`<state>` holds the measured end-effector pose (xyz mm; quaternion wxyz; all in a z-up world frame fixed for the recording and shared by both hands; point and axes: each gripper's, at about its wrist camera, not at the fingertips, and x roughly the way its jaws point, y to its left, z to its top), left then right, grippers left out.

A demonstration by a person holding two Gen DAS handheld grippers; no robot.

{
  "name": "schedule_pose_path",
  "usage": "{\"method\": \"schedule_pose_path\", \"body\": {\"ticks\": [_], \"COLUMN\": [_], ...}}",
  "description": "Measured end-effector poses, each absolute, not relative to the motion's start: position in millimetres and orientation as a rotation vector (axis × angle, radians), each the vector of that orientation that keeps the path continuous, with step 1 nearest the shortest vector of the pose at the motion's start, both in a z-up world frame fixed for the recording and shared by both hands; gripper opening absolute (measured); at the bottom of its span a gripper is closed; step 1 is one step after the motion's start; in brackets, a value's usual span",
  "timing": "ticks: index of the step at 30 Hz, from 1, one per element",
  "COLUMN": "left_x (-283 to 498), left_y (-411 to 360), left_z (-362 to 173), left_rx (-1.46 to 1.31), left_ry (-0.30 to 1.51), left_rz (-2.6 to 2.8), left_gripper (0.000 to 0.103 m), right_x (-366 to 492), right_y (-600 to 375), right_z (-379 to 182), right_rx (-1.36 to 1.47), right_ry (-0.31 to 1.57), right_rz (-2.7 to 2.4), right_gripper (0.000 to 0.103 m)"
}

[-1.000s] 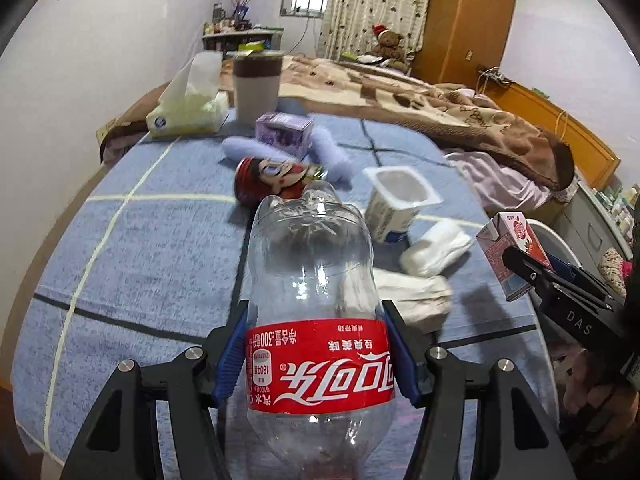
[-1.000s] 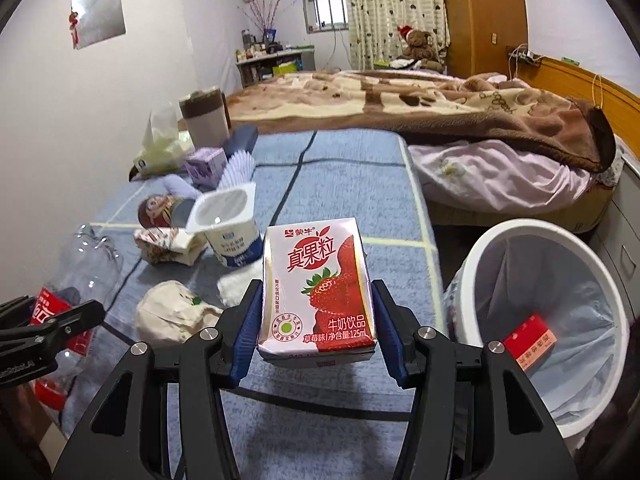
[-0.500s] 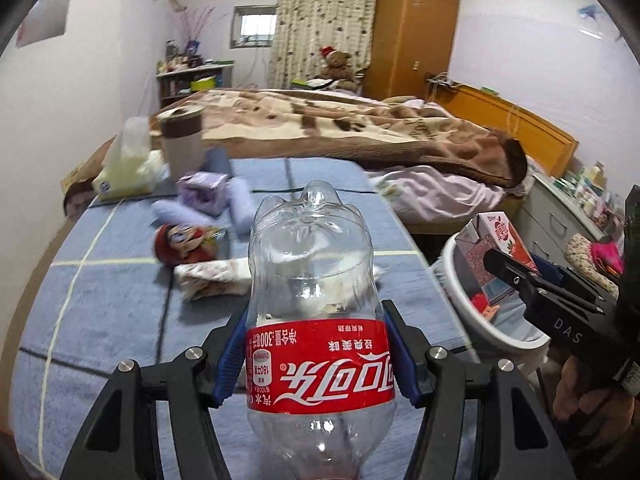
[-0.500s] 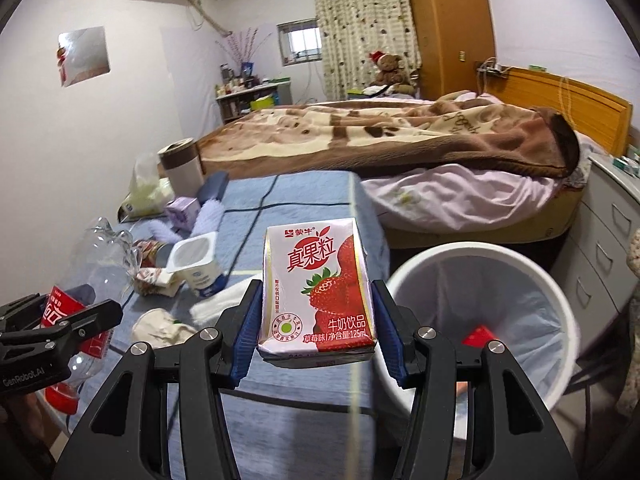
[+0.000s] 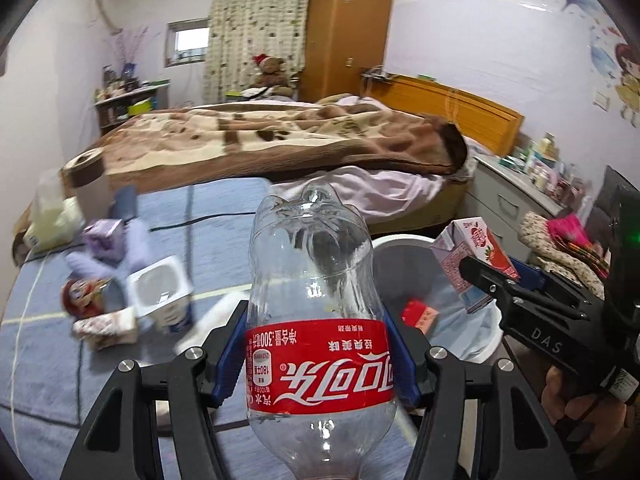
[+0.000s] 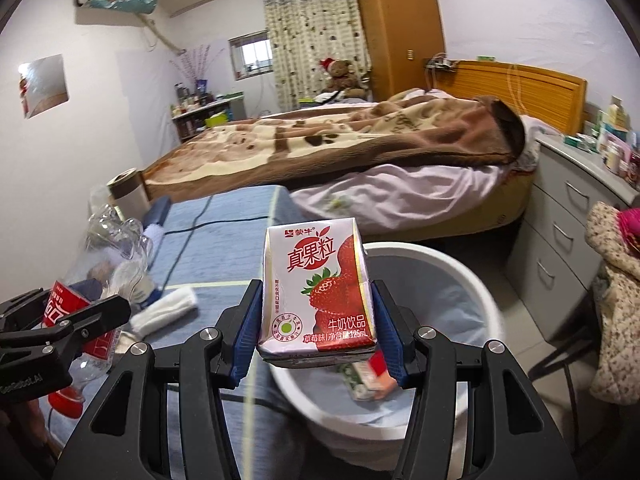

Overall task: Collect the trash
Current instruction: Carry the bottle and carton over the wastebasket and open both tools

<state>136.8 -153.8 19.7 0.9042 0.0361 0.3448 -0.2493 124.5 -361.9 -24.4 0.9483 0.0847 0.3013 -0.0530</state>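
Note:
My left gripper point(image 5: 318, 364) is shut on an empty clear cola bottle point(image 5: 316, 300) with a red label, held bottom toward the camera, above the blue blanket near the bin. My right gripper point(image 6: 318, 332) is shut on a strawberry milk carton point(image 6: 316, 284) and holds it over the near rim of the white trash bin point(image 6: 460, 276). The bin also shows in the left wrist view point(image 5: 400, 244), with a red box point(image 5: 418, 312) inside it. The right gripper and its carton point(image 5: 472, 252) show at the right of the left wrist view.
On the blue blanket point(image 5: 48, 352) lie a white yogurt cup point(image 5: 160, 296), a red can point(image 5: 78, 300), a purple box point(image 5: 104, 236), crumpled wrappers point(image 5: 108, 328) and a white tissue roll point(image 6: 164, 312). A bed point(image 6: 360, 148) lies behind, grey drawers point(image 6: 560, 240) at right.
Both grippers have swung right and up from the blanket toward the bin, each with its item. The milk carton is now over the bin's rim.

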Motion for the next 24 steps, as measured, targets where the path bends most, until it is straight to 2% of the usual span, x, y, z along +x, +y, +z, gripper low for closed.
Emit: {"method": "schedule_pose_path", "body": {"ticks": [10,24], "left_x": [138.3,164.1], "left_y": [-217.6,-274.7], "left_z": [18.8,-8.1], "left_rx": [0.144,0.173], "left_ry": [0.712,0.783], "left_rz": [-0.61,-0.693], "left_gripper": [0.063,0.063], "right_x": [113.3,126.4], "right_y": [-396.0,-422.5], "right_z": [-26.5,-51.7], "right_rx": [0.205,0.218], "right_ry": [0.617,0.72], "right_rz": [-0.189,-0.223], "right_gripper": [0.054,0.054]}}
